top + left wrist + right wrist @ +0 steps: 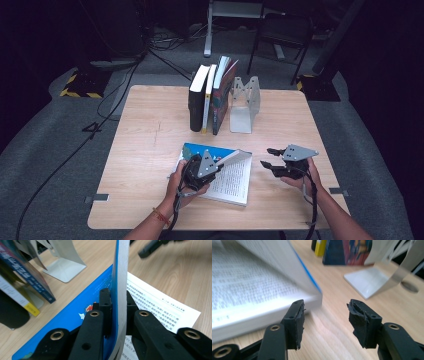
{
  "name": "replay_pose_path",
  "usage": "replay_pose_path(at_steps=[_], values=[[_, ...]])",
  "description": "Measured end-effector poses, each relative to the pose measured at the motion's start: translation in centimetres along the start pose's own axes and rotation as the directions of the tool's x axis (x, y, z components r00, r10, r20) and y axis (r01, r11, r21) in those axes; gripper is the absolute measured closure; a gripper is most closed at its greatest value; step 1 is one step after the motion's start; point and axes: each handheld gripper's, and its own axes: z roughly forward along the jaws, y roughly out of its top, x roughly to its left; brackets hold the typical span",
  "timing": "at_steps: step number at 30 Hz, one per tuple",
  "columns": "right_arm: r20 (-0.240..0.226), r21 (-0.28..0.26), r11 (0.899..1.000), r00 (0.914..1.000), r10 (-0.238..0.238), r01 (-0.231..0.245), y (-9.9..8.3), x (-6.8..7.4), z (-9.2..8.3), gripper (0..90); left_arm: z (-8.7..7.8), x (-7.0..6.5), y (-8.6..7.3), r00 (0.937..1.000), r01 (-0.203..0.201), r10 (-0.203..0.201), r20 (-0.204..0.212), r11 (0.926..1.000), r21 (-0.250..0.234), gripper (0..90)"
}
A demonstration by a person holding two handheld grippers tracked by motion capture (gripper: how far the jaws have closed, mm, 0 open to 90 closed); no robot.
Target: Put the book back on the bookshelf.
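A book (225, 175) is lying open on the desk (150, 150), near the front edge and well apart from the row of upright books (210, 97) and the metal bookend (245, 102) at the back. Its blue cover (113, 277) is being held up on edge by the left hand-held gripper (116, 305), whose pads are being pressed on either side of it. The right hand-held gripper (325, 315) is being held just beside the book's right edge with its jaws apart and nothing between them.

The lifted cover is thin and is being bent slightly in the grip, so it may be creased or torn at the spine if it is being pulled further while the page block is left lying flat. The grip is being taken close to the cover's edge; it may be lost if the hand is turned quickly, and the cover would be dropped back. With the right jaws empty, the pages are being left unsupported, so the book may be dragged across the desk.
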Motion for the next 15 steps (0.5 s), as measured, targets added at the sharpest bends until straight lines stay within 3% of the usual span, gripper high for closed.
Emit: replay_pose_path(at_steps=[2,3,7,9,10,13,15], values=[[-0.005,0.035,0.999,0.9997,-0.025,0.025,-0.3,0.1,0.7,45.6,-0.4,0.4,0.0,0.9999,0.009,-0.009,-0.009,0.9998,-0.017,82.8],[-0.03,0.052,0.998,0.9994,-0.019,0.021,-0.4,0.2,1.4,45.3,-0.7,0.6,0.0,0.9997,0.018,-0.019,-0.015,0.9994,-0.031,82.8],[-0.058,0.087,0.996,0.9981,-0.022,0.027,-0.5,0.7,2.7,44.2,-1.2,0.9,0.0,0.9994,0.03,-0.031,-0.012,0.9983,-0.049,82.9],[-0.051,0.103,0.994,0.998,-0.037,0.042,-0.6,0.9,3.5,43.6,-1.3,1.0,0.0,0.9993,0.035,-0.035,-0.01,0.9978,-0.057,82.8],[-0.064,0.106,0.994,0.9978,-0.018,0.025,-0.8,0.9,4.1,42.6,-1.4,1.0,-0.1,0.9994,0.032,-0.033,-0.011,0.9978,-0.057,82.8],[-0.076,0.115,0.993,0.9968,-0.024,0.033,-0.8,1.1,4.7,40.8,-1.7,1.3,0.0,0.999,0.044,-0.045,-0.003,0.9965,-0.07,82.8],[-0.096,0.093,0.995,0.9951,-0.023,0.031,-0.7,1.3,4.9,40.2,-1.8,1.4,-0.1,0.9981,0.062,-0.062,0.004,0.9947,-0.082,82.8]])
